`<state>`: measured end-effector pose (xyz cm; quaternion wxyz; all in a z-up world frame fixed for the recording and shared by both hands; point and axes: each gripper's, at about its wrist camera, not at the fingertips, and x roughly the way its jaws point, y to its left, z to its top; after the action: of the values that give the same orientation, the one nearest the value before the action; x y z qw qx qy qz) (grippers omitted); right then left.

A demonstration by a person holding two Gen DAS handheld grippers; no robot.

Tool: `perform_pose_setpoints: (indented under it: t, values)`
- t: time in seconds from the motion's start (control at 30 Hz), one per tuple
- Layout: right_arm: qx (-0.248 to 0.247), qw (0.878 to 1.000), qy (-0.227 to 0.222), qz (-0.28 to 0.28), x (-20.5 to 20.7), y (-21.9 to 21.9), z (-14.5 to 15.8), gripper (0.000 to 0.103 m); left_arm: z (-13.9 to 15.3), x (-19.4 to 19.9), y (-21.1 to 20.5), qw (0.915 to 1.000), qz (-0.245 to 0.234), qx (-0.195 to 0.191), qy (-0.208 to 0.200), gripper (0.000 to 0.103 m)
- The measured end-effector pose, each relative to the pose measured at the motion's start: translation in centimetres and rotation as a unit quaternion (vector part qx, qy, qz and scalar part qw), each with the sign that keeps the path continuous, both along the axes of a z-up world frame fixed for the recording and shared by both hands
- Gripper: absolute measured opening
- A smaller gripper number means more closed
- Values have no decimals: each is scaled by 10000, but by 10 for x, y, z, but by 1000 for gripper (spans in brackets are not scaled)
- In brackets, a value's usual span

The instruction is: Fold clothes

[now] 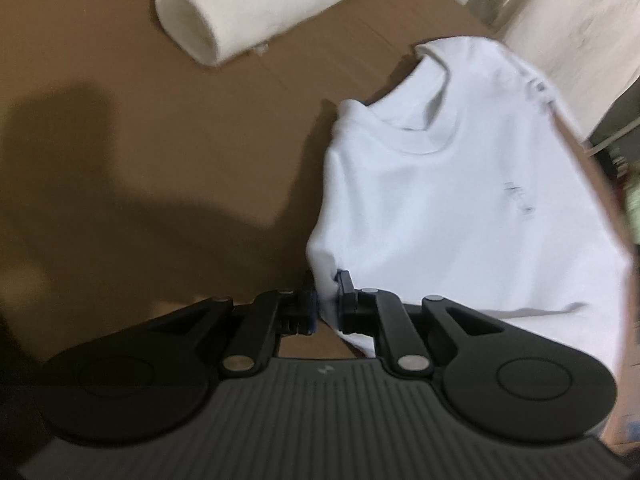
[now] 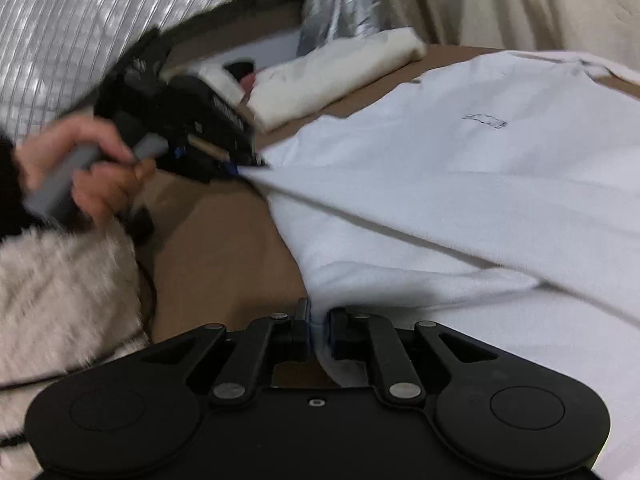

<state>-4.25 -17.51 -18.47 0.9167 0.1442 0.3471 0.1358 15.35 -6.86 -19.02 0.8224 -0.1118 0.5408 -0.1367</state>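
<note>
Two claws pinch one white shirt [image 1: 460,200] that lies on the brown table [image 1: 160,160]. The left gripper [image 1: 326,300] is clamped on the shirt's near left edge. The right gripper [image 2: 318,332] is clamped on another edge. A small dark mark on the shirt is too blurry to read. Far off lies a folded cream cloth [image 1: 240,4], cut off at the top. A hand [image 2: 88,172] looks smeared.
</note>
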Motion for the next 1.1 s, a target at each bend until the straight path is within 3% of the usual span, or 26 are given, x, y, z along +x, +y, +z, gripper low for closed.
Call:
perform_pose_setpoints:
  t: [0.03, 0.17, 0.27, 0.33, 0.37, 0.43, 0.47, 0.5, 0.57, 0.7, 0.77, 0.87, 0.93, 1.0, 1.03, 1.1]
  values:
    - [130, 9999, -12, -20, -4, -1, 2, 16, 2, 1, 3, 9997, 2, 225, -130, 9]
    - [421, 9991, -24, 72, -15, -9, 11, 16, 10, -4, 16, 9983, 59, 483, -327, 9]
    - [287, 9990, 296, 196, -18, -1, 3, 22, 12, -5, 20, 9986, 82, 422, -315, 9]
    - [193, 9991, 308, 238, -19, 0, 7, 24, 20, -10, 21, 9982, 50, 329, -492, 9]
    - [253, 9986, 364, 286, -20, -2, 10, 30, 25, -14, 21, 9975, 47, 262, -661, 11]
    - [386, 9974, 481, 385, -23, -4, 15, 43, 39, -22, 26, 9940, 14, 40, -1090, 28]
    - [452, 9966, 540, 435, -24, -5, 17, 44, 46, -26, 29, 9914, -2, -71, -1303, 48]
    - [547, 9962, 551, 395, -27, -8, 18, 44, 53, -30, 31, 9884, -30, -178, -1507, 55]
    - [740, 9952, 568, 304, -34, -15, 19, 44, 62, -37, 28, 9842, -245, -378, -1715, 55]
    - [1200, 9907, 242, -600, -59, -49, 36, 44, 59, -44, 0, 9791, -1043, -587, -1642, 55]
    - [1194, 9850, 127, -1242, -68, -74, 47, 46, 59, -52, -19, 9732, -1521, -441, -1666, 55]
    - [1425, 9623, 237, -2303, -86, -120, 46, 50, 56, -58, -52, 9626, -2202, -447, -1516, 60]
    - [1851, 9340, 361, -3035, -100, -153, 34, 50, 58, -65, -84, 9488, -2884, -329, -1242, 61]
    - [2349, 9009, 469, -3618, -112, -170, 15, 50, 65, -85, -131, 9163, -3724, 414, -1413, 61]
    - [2559, 8830, 544, -3897, -118, -177, 6, 51, 68, -95, -150, 9010, -3990, 586, -1598, 61]
    - [2625, 8701, 600, -4128, -125, -179, 1, 51, 72, -112, -184, 8698, -4463, 868, -1914, 62]
